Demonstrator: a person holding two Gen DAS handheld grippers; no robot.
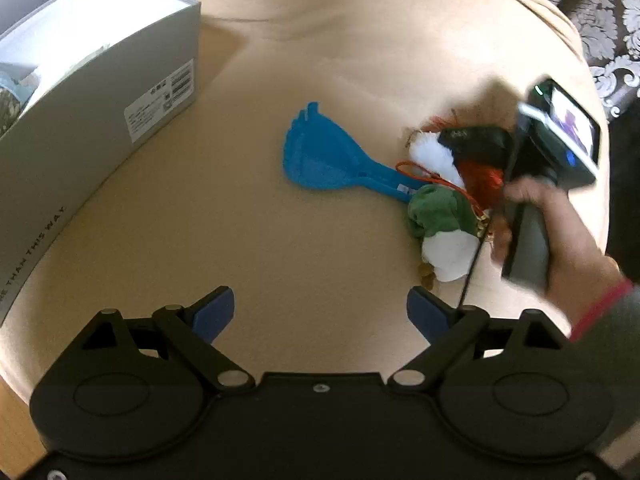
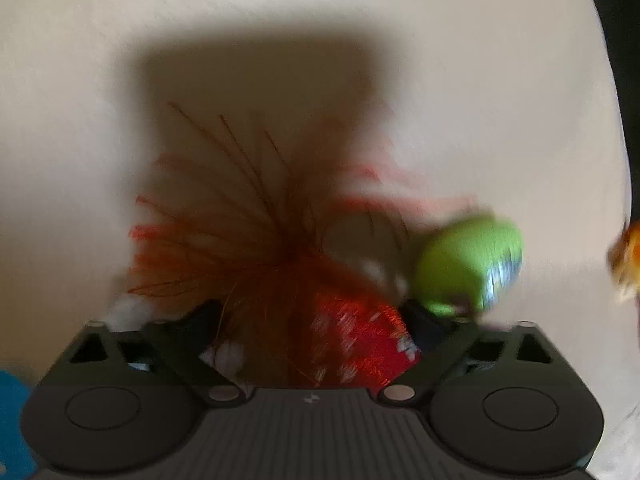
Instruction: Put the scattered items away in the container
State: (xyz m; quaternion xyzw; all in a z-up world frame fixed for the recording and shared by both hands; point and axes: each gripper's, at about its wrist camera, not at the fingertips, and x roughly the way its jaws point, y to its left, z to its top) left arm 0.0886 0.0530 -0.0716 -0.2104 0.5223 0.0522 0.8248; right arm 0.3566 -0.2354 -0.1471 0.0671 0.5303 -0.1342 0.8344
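- The red tassel charm (image 2: 352,340) lies nearest the right camera, sitting between the fingers of the right gripper (image 2: 316,316). The jaws are partly open around it; the view is too blurred to tell whether they actually press on it.
- If they close only on the loose threads, the charm could slide out when lifted.
- Its orange cord (image 1: 416,170) runs across the neighbouring items, so a lift could drag the green and white cloth bundle (image 1: 440,228) along.
- The green ball (image 2: 468,264) sits just beside the right finger and could get knocked away across the cloth.
- The blue foot-shaped scratcher (image 1: 320,160) touches that pile at its handle end and may shift with it.
- The left gripper (image 1: 320,312) hovers over the beige cloth (image 1: 280,248), jaws wide apart and holding nothing.
- The grey box (image 1: 100,92) stands well apart on the left, so a weak hold has a long carry to fail over.
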